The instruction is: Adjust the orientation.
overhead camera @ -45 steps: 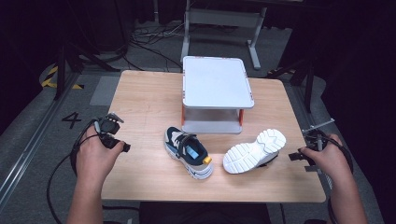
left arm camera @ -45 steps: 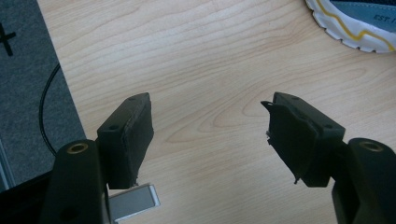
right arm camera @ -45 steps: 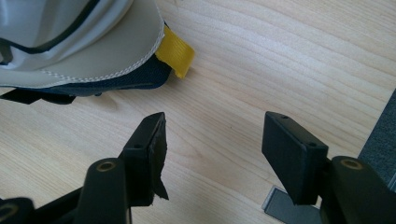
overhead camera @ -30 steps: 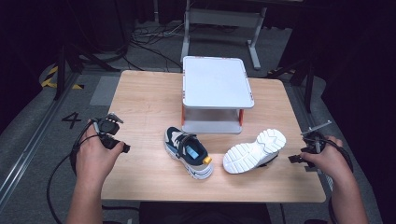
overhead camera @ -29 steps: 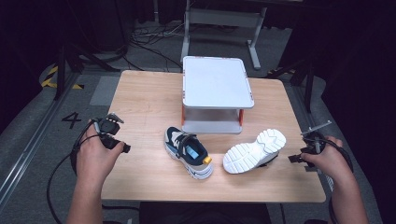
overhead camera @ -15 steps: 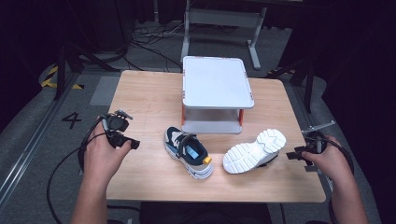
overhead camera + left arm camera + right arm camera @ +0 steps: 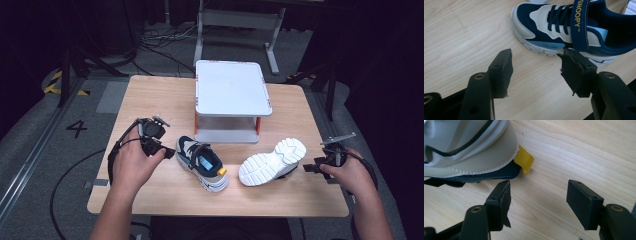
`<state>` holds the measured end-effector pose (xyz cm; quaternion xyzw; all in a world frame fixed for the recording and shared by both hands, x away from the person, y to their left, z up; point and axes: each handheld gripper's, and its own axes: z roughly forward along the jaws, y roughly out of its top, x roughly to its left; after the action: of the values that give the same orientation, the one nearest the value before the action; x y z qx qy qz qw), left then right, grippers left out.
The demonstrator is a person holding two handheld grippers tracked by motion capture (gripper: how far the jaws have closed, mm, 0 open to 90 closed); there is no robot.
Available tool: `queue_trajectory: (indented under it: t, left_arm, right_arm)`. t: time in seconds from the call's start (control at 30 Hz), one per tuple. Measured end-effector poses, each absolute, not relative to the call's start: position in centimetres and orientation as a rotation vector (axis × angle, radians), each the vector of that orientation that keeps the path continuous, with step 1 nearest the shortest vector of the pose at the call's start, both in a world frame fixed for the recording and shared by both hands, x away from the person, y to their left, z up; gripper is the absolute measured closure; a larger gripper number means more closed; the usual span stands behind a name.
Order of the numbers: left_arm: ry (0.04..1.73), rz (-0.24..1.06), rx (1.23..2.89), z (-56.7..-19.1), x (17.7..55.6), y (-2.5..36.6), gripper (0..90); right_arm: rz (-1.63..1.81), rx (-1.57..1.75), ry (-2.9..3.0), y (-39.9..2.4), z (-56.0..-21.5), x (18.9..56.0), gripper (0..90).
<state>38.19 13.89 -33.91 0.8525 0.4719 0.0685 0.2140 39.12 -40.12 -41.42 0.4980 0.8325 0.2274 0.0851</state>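
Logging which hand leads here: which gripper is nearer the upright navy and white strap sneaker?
Left. The left gripper sits open just beside the upright navy and white strap sneaker, at its toe. The right gripper is open across the table, beyond the tipped sneaker.

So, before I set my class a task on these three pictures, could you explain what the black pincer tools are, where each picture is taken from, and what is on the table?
A person sits at a wooden table holding a two-jaw gripper in each hand: the left gripper and the right gripper. One camera looks down from above; the others ride on each gripper, looking along its black jaws. On the table lie an upright navy sneaker with a strap reading SNOOPY, a second sneaker tipped over with its white sole showing, and a small white stand. Both grippers are open, holding nothing, each near a shoe.
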Motion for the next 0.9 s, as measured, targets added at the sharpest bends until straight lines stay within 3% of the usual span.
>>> queue_trajectory:
  t: [0.3, 0.67, 0.9]
  left_arm:
    - [1.208, 0.061, 2.387, -34.2, 39.3, 9.6, 39.7]
    - [1.146, 0.068, 2.464, -35.7, 41.5, 6.5, 39.7]
    - [1.172, 0.018, 2.499, -37.5, 42.8, 5.2, 44.8]
  right_arm:
    - [0.696, 1.481, 2.444, -40.2, -41.5, 38.1, 37.4]
    - [0.71, 1.468, 2.45, -40.1, -42.0, 37.1, 37.4]
    - [0.712, 1.469, 2.441, -40.1, -41.9, 36.8, 37.8]
